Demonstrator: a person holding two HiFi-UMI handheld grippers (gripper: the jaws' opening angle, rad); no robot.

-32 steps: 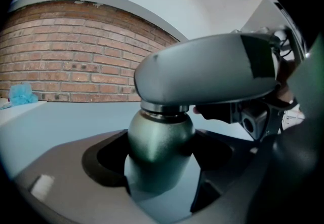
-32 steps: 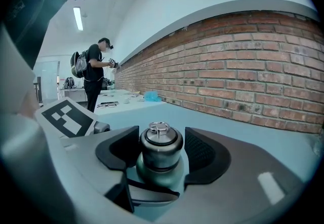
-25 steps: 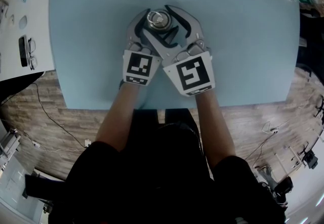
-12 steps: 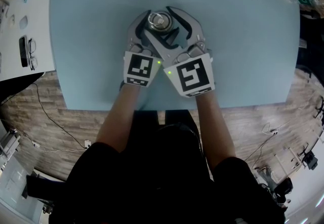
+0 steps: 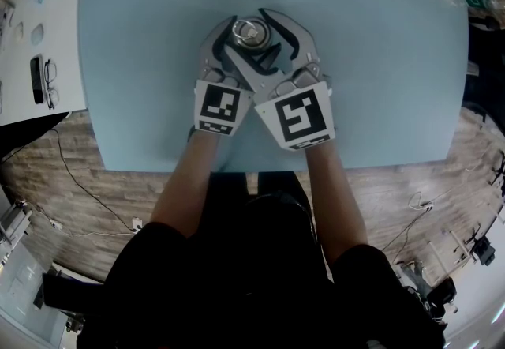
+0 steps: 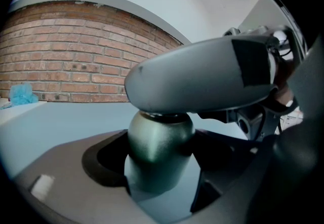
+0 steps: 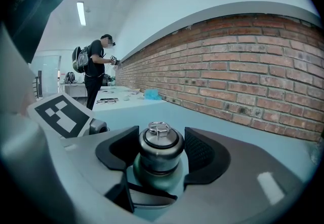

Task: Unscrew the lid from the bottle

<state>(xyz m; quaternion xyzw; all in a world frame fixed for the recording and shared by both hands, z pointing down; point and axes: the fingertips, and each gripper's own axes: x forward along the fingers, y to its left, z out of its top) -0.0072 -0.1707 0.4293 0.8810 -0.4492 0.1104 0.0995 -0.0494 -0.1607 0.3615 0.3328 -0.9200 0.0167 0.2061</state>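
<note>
The bottle [image 6: 159, 142] stands on the table [image 5: 379, 63] at the person's twelve o'clock, the left gripper [image 6: 161, 177] from seven o'clock clamped on its body to steady it, the right gripper [image 7: 161, 167] from five o'clock pinching the lid [image 7: 161, 142], presumably for twisting.

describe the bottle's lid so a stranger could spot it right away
On the light blue table, the left gripper and right gripper grip one dark green bottle. Its lid is the round steel cap on top, the only part with a small wire ring.
</note>
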